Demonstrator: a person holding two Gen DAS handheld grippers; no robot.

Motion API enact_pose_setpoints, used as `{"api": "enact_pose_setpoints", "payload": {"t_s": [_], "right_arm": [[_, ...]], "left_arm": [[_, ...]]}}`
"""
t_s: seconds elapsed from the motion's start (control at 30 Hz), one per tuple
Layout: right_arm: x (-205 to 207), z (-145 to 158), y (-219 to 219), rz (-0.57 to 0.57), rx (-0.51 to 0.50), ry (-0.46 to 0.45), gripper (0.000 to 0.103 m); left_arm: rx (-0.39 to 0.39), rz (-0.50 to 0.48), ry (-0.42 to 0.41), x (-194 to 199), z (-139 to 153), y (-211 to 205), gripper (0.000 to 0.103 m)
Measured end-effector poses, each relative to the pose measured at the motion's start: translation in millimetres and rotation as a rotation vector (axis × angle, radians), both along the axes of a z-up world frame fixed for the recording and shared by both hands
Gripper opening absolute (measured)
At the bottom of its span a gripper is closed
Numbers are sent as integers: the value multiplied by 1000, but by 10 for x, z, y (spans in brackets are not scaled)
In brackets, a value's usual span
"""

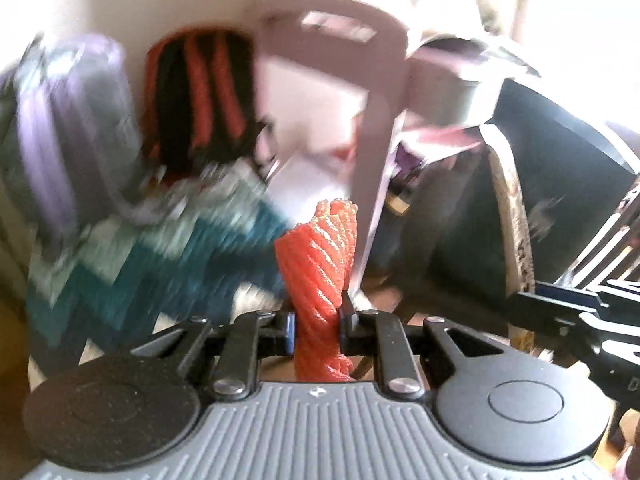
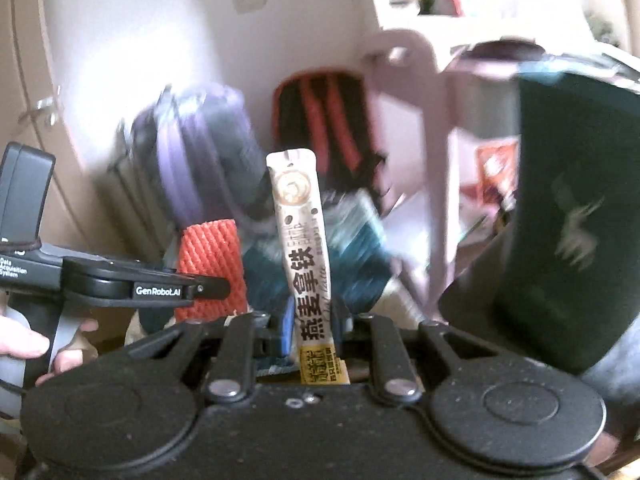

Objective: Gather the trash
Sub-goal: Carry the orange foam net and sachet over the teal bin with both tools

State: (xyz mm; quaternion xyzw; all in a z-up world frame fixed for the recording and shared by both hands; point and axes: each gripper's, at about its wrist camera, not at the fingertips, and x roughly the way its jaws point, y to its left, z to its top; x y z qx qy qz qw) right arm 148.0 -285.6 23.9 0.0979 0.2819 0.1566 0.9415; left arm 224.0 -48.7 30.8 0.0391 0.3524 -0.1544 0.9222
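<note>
My left gripper (image 1: 318,322) is shut on a twisted red foam net sleeve (image 1: 324,264) that sticks up between its pads. The right wrist view shows the same red net (image 2: 212,264) at the left, with the left gripper (image 2: 216,288) side-on and a hand (image 2: 24,344) on its handle. My right gripper (image 2: 314,328) is shut on a long beige drink-powder sachet (image 2: 302,232) with dark printed characters, standing upright. The right gripper's dark body (image 1: 580,320) shows at the right edge of the left wrist view. Both views are blurred by motion.
A dark green bin (image 2: 568,208) stands close at the right, also seen as a dark bin (image 1: 560,200). A pale pink chair (image 1: 372,92) stands behind. A purple suitcase (image 1: 68,128), a red-and-black backpack (image 1: 200,96) and a teal patterned rug (image 1: 152,264) lie by the wall.
</note>
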Motion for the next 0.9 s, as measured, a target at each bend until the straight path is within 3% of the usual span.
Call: {"api": "enact_pose_setpoints", "payload": {"t_s": [0.2,0.33,0.63,0.9], "right_arm": [[-35,504,-654,-133,30,-117,17],[12,802,-1088,-241,16,-176,17],[270,1098,-1855,-370,-45,-112,18],[696,1003,-2210,-407,-63,-7,17]], "left_arm": [[-12,-111,-111,48,684,-784,19],[-13,-188,-162,104,978,-1268,19],[-2,-301,-154,409,1187,-2257,19],[36,-364,-119,720,1153,-2934,19]]}}
